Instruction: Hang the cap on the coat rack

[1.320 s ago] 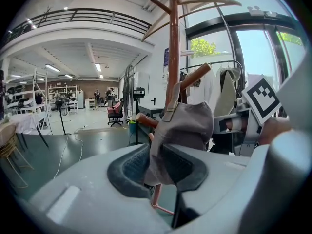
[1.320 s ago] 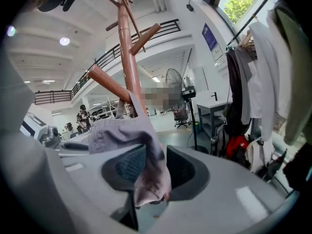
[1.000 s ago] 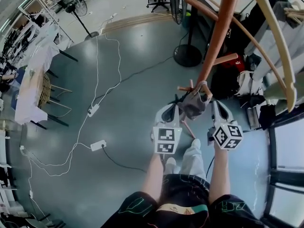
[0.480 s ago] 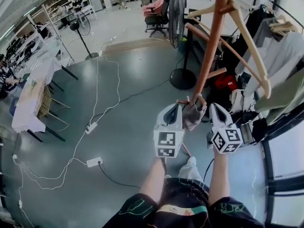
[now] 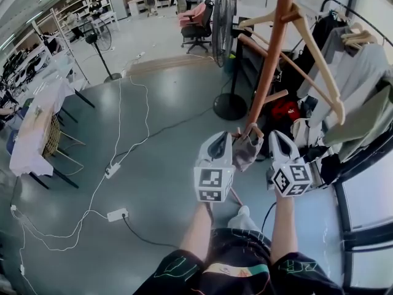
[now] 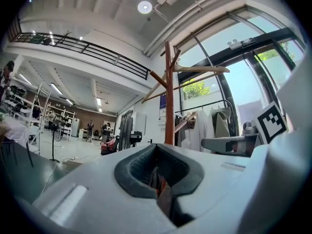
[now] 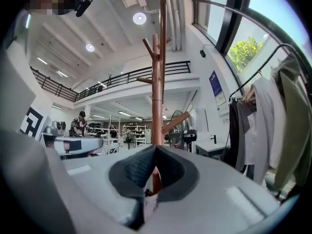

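Note:
A grey cap (image 5: 245,151) hangs between my two grippers in the head view, close to the foot of the orange-brown wooden coat rack (image 5: 270,60). My left gripper (image 5: 226,141) is shut on the cap's left side and my right gripper (image 5: 274,140) is shut on its right side. In the left gripper view the jaws (image 6: 158,179) are closed with a strip of fabric pinched in the slit, and the coat rack (image 6: 169,96) stands straight ahead. In the right gripper view the gripper (image 7: 148,184) is shut the same way, with the coat rack (image 7: 157,91) rising just beyond it. The rack's short lower pegs (image 5: 275,95) stick out above the cap.
A standing fan (image 5: 228,17) is behind the rack. A clothes rail with hanging garments (image 5: 362,72) and wooden hangers (image 5: 319,60) fills the right side, with a red bag (image 5: 285,110) below. Cables and a power strip (image 5: 116,214) lie on the floor at left, beside tables (image 5: 37,128).
The head view has tilted upward, showing more of the room. Both grippers keep hold of the cap and stay beside the rack's pole, a little lower in the picture.

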### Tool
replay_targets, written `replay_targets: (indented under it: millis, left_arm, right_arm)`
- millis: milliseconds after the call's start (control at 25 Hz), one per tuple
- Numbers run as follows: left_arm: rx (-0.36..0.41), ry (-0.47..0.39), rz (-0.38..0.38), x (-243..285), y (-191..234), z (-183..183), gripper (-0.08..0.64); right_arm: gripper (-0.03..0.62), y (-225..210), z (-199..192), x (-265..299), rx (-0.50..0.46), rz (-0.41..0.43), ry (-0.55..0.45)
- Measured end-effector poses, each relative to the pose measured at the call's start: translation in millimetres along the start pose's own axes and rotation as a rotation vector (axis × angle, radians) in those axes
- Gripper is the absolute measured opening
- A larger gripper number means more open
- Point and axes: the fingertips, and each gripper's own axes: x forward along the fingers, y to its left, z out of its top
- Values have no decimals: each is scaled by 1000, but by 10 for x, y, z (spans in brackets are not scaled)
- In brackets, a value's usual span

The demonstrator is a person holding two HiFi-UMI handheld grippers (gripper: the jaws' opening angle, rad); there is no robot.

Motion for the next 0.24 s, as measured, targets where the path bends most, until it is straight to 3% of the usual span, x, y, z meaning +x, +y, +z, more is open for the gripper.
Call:
replay_targets:
  millis: [240]
  left_arm:
    - [5, -16, -14, 28, 22, 17, 9]
  right_arm:
    - [3, 57, 50, 61, -27, 3, -8]
